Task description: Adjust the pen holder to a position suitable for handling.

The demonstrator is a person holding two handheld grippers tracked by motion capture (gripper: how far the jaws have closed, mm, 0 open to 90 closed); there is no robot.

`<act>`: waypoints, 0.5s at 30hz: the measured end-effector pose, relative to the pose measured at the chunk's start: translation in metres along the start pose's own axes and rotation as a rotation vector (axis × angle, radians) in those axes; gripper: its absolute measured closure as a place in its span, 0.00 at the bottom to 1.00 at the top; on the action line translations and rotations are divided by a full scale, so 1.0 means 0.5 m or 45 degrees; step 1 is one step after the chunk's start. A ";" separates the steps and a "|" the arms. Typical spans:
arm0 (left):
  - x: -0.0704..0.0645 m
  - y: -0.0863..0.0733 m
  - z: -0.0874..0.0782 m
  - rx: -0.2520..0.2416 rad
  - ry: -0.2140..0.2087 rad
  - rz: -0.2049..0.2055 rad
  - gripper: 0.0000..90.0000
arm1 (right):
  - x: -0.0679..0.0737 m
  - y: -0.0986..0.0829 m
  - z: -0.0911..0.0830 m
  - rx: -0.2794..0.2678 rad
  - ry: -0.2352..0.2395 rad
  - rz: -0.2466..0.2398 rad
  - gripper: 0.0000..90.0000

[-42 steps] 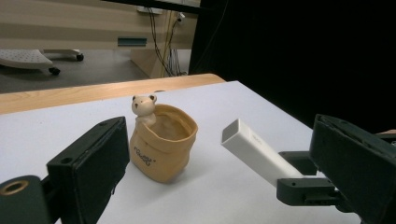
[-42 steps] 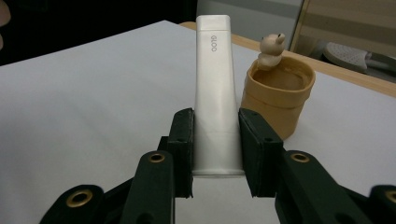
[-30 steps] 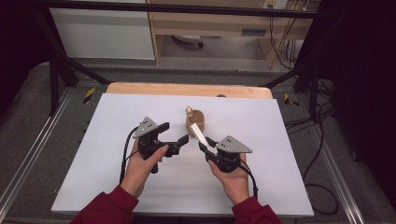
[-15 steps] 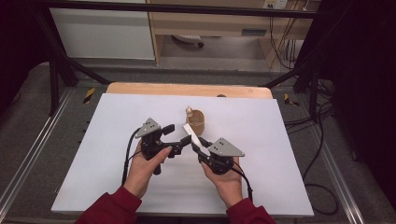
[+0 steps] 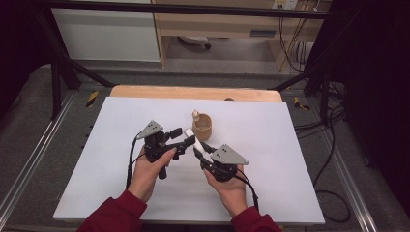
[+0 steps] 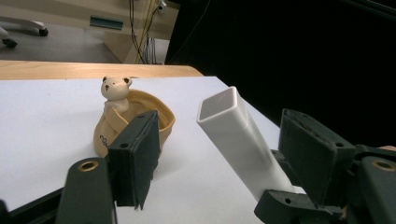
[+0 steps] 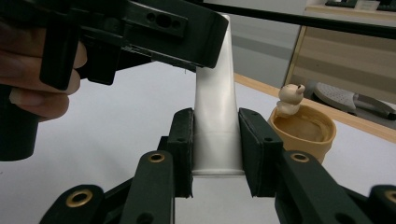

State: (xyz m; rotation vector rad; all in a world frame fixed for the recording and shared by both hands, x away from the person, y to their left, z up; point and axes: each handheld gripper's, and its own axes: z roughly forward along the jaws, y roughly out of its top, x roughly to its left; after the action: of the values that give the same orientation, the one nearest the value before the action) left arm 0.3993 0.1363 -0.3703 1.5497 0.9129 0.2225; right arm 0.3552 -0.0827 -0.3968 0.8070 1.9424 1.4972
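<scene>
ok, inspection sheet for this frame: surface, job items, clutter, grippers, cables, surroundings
Surface: white tabletop, wooden edge at the far side.
Job's things: white square tube, open-ended, held off the table; tan cup with a small bear figure on its rim, standing upright.
Clutter: nothing seen.
Grippers: right gripper shut on the tube; left gripper open, its jaws either side of the tube's free end.
Cables: one trails from each gripper; more on the floor at right.
Surroundings: dark frame, wooden shelf unit, grey floor.
</scene>
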 end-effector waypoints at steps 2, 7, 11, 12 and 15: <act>0.000 0.001 0.000 0.001 -0.002 -0.001 0.34 | 0.001 0.000 0.000 0.000 0.001 0.001 0.75; 0.000 0.003 0.001 0.005 -0.002 -0.015 0.39 | 0.007 0.000 0.002 0.000 0.004 -0.013 0.75; -0.002 0.002 0.004 0.014 -0.018 -0.017 0.45 | 0.010 -0.001 0.004 -0.002 0.008 -0.017 0.75; -0.002 0.001 0.005 0.017 -0.021 -0.019 0.45 | 0.012 -0.001 0.005 -0.002 0.009 -0.020 0.75; -0.002 0.000 0.005 0.014 -0.026 -0.029 0.50 | 0.014 -0.001 0.006 -0.002 0.011 -0.022 0.75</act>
State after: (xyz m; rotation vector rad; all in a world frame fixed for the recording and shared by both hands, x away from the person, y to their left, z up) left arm 0.4002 0.1338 -0.3704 1.5484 0.9163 0.1856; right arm 0.3525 -0.0755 -0.3985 0.7824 1.9493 1.4945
